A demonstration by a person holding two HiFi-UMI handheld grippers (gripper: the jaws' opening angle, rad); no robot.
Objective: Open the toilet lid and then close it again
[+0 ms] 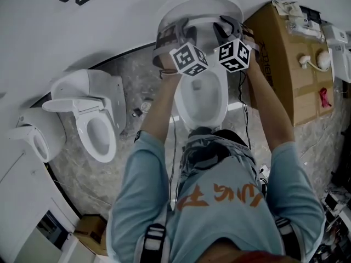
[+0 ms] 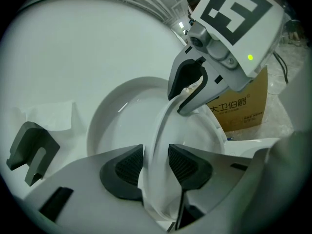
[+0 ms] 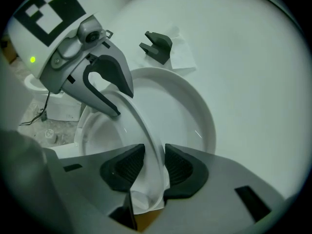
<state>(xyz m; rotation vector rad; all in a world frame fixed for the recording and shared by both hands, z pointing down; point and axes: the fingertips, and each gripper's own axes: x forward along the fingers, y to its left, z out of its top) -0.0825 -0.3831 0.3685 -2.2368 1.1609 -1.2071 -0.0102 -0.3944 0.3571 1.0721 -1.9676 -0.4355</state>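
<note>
The white toilet lid (image 1: 200,7) stands raised near the wall, above the open bowl (image 1: 202,100). Both grippers hold its upper rim side by side. My left gripper (image 1: 178,32) is shut on the rim; in the left gripper view the lid's thin edge (image 2: 158,126) runs between the dark pads (image 2: 127,167) of that gripper (image 2: 156,162). My right gripper (image 1: 226,29) clamps the same rim a little to the right. In the right gripper view the edge (image 3: 141,126) sits between that gripper's (image 3: 155,165) pads. Each view shows the other gripper clamped on the rim.
A brown cardboard box (image 1: 285,53) stands right beside the toilet. Two more white toilets (image 1: 93,122) (image 1: 33,138) stand to the left on the marbled floor. A black bracket (image 3: 157,47) sticks out of the white wall behind the lid. Cables trail on the floor.
</note>
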